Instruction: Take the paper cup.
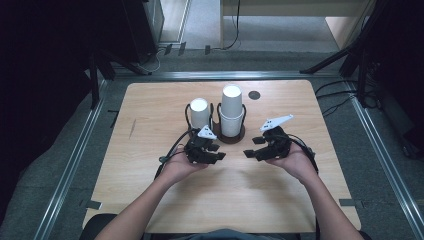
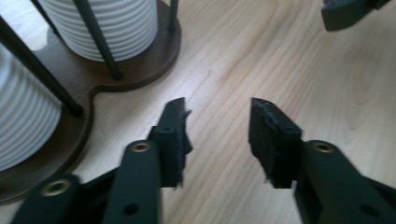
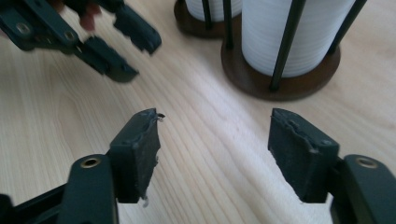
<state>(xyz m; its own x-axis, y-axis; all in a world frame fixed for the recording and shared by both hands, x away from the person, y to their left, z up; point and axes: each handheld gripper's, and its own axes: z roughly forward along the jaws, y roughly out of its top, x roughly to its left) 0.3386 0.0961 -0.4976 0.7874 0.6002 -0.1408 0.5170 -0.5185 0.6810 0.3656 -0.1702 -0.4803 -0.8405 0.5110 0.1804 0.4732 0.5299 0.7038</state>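
High view: left claw [image 1: 218,151] and right claw [image 1: 252,147], both open and empty, poised before racked cup stacks [image 1: 232,111], presumably for picking.

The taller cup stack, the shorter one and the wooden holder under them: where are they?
taller cup stack [image 1: 232,107], high view, its white side
shorter cup stack [image 1: 199,114], high view, its side
wooden holder [image 3: 285,88], right gripper view, base rim

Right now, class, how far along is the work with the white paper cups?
Nothing looks done: both stacks of white ribbed paper cups sit in the brown wooden holder. In hand: the left gripper and right gripper hover before it, fingers apart, empty. Left: probably grasping a cup.
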